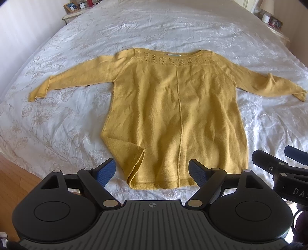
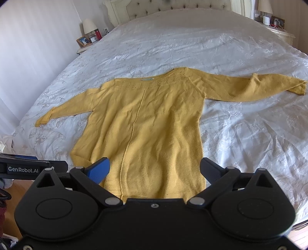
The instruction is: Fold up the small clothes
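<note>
A mustard yellow knit sweater (image 1: 173, 107) lies flat on the white bedspread (image 1: 77, 119), neck away from me, both sleeves spread out; its lower left corner is folded over. It also shows in the right wrist view (image 2: 146, 125). My left gripper (image 1: 153, 173) is open and empty, just above the sweater's hem. My right gripper (image 2: 155, 171) is open and empty over the hem's right part; it shows at the right edge of the left wrist view (image 1: 279, 165).
The bed's near edge and wooden floor (image 1: 13, 177) lie at lower left. Nightstands with lamps and small items stand at the bed's head, left (image 2: 88, 38) and right (image 2: 273, 19). A tufted headboard (image 2: 173, 7) is behind.
</note>
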Demonstrator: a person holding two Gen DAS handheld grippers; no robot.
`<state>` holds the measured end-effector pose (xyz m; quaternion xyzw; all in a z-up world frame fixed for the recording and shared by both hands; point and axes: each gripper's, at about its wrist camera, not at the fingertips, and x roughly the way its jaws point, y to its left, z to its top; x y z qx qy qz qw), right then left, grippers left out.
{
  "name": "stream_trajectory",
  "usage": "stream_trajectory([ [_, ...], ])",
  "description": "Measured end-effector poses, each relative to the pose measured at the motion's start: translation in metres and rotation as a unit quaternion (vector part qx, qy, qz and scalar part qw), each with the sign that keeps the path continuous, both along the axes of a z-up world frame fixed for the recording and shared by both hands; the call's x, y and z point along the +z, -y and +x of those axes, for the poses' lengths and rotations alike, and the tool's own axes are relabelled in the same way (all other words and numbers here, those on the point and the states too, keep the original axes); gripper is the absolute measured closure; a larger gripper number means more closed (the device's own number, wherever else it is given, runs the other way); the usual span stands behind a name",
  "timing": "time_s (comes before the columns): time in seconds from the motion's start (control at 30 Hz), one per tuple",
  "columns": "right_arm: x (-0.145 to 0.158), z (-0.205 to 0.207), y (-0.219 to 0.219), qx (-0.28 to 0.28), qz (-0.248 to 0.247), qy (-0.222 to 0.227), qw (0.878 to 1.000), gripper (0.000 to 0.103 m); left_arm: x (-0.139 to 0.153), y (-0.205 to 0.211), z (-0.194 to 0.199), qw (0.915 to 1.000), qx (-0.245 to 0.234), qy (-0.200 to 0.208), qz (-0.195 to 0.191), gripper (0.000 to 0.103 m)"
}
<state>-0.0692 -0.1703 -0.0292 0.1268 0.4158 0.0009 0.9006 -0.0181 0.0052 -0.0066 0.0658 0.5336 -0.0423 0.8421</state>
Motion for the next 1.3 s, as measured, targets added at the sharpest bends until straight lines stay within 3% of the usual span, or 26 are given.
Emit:
stream_trajectory([
  [1.3,-0.002,0.021,-0.031,0.028,-0.001,0.004,1.000,0.003,-0.006,-0.028,0.022,0.9999,0.012,0.001,-0.005,0.021],
])
